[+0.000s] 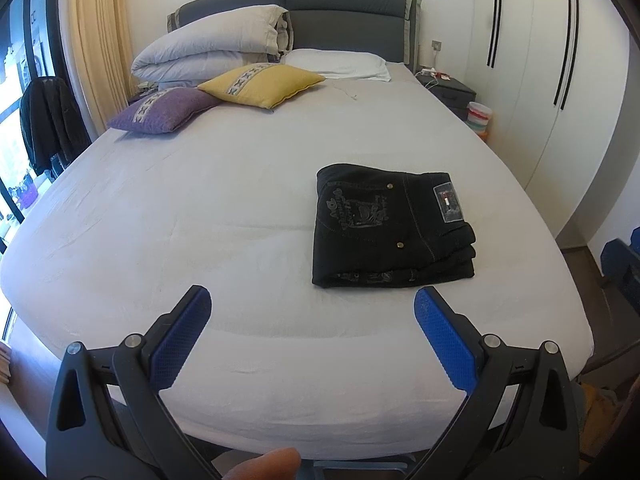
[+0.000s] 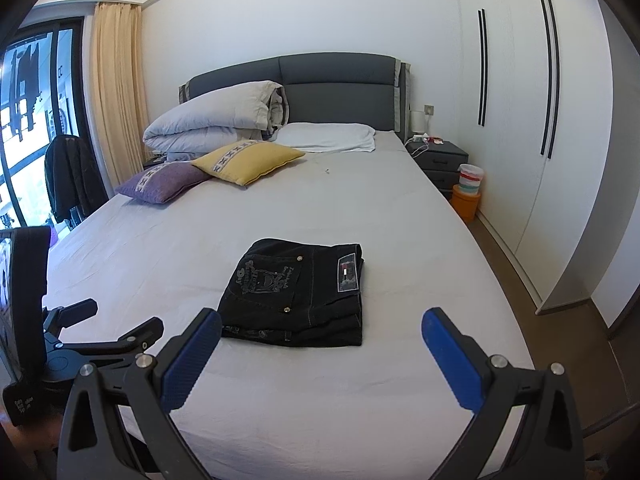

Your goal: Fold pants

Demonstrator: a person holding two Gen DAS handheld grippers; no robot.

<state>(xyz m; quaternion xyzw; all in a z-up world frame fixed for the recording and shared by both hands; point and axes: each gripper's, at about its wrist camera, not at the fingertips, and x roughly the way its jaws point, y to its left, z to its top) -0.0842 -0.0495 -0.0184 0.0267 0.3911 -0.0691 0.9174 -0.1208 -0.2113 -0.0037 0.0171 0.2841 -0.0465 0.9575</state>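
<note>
While pants (image 1: 394,228) lie folded, both grippers gape empty; only right view shows left gripper (image 2: 120,322).

A wide bed (image 1: 168,216) under a pale sheet fills the room, with a dark grey padded headboard (image 2: 336,76) at the far end. Against it sits a rolled-up duvet (image 1: 212,46), and beside that a flat white pillow (image 1: 338,65). In front lie a yellow cushion (image 1: 262,85) and a purple cushion (image 1: 164,110), touching. A dark nightstand (image 2: 440,162) stands by the white wardrobe (image 2: 516,120). Cream curtain (image 2: 116,88) hangs at left, near a black jacket (image 2: 72,178).
</note>
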